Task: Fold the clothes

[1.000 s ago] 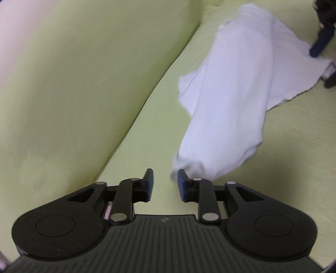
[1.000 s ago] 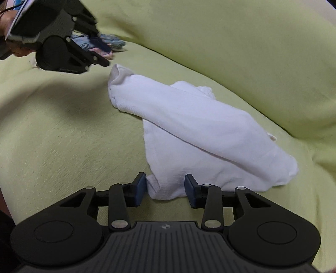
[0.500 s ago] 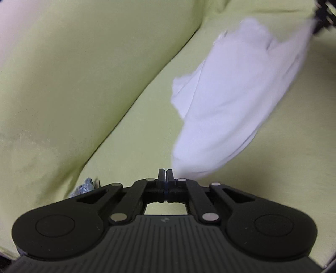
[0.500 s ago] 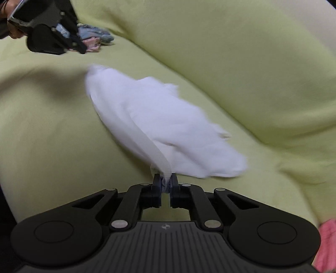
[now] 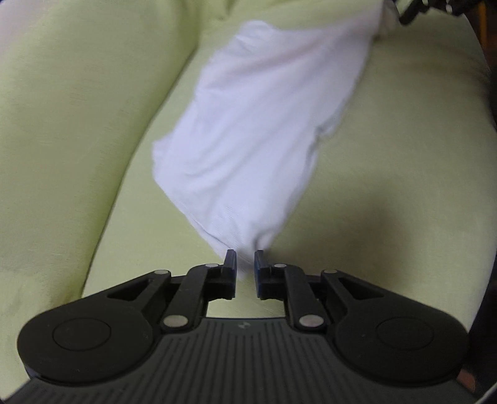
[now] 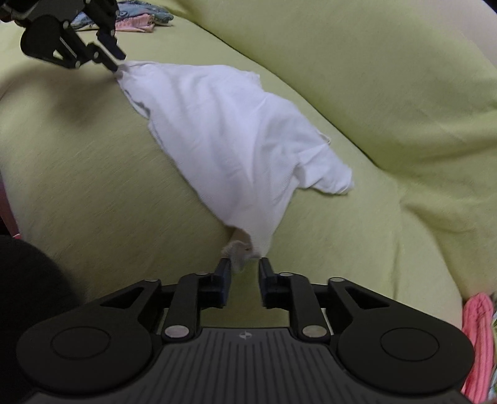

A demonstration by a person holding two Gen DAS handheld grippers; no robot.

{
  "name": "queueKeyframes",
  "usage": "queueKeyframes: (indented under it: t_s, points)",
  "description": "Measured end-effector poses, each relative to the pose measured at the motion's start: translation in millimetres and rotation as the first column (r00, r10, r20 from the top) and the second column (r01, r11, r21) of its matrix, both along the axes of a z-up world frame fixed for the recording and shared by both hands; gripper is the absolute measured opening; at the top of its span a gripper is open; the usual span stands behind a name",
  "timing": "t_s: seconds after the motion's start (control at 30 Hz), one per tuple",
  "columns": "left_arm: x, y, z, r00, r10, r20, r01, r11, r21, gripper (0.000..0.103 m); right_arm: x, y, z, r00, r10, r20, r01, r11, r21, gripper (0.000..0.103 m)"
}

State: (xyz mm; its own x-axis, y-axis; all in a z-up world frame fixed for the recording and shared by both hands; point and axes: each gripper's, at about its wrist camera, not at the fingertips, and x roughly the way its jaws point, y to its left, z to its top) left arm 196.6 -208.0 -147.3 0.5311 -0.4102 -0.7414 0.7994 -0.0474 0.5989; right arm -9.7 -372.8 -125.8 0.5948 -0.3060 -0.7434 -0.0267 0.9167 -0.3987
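A white garment (image 5: pixel 264 124) (image 6: pixel 233 130) lies stretched out along the green sofa seat (image 5: pixel 388 161), between my two grippers. My left gripper (image 5: pixel 244 253) is open by a narrow gap, and one end of the garment reaches down between its fingers. In the right wrist view the left gripper (image 6: pixel 115 62) sits at the garment's far corner. My right gripper (image 6: pixel 243 264) is also open; the garment's greyish bunched corner (image 6: pixel 237 248) rests at its left fingertip. The right gripper (image 5: pixel 413 9) shows at the top of the left wrist view.
The sofa's green backrest (image 6: pixel 372 62) (image 5: pixel 77 108) runs along one side of the garment. Pink and blue clothes (image 6: pixel 130 21) lie far along the seat. A pink garment (image 6: pixel 476 326) sits at the right edge. A dark shape (image 6: pixel 25 279) fills the lower left.
A second ago both grippers stood open at the garment's ends. Half a second ago both were shut and pulling it out. Now both have opened a little and the garment is spread longer.
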Motion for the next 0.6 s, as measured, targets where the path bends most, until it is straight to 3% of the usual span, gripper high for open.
queueKeyframes:
  t_s: [0.1,0.2,0.3,0.4,0.5,0.6]
  points:
    - [-2.1,-1.1,-7.1,1.0,0.01,0.02,-0.01,1.0,-0.009,0.019,-1.7,9.0,-12.2,1.0,-0.006,-0.012,0.006,1.0,0.007,0.03]
    - [-3.8,-3.7,-13.0,0.999,0.018,0.046,-0.017,1.0,-0.013,0.018,-3.4,17.5,-23.4,1.0,-0.01,-0.024,0.01,1.0,0.011,0.03]
    - [-1.9,2.2,-18.5,0.997,-0.007,0.075,0.006,1.0,0.011,0.006,-11.1,24.2,-19.9,1.0,-0.004,-0.013,0.004,1.0,-0.002,0.035]
    - [12.2,10.2,-8.1,0.997,0.071,-0.001,-0.071,0.997,-0.043,0.004,-13.0,29.3,-19.7,1.0,0.011,0.001,-0.011,1.0,-0.009,0.034]
    - [33.9,30.7,12.4,0.973,0.189,-0.136,-0.207,0.969,-0.132,0.004,-15.1,34.0,-20.2,0.999,0.03,0.013,-0.029,0.999,-0.014,0.033]
    - [34.7,42.9,12.0,0.97,0.221,-0.098,-0.233,0.964,-0.129,0.004,-16.4,37.7,-23.1,0.999,0.045,0.022,-0.044,0.999,-0.029,0.033]
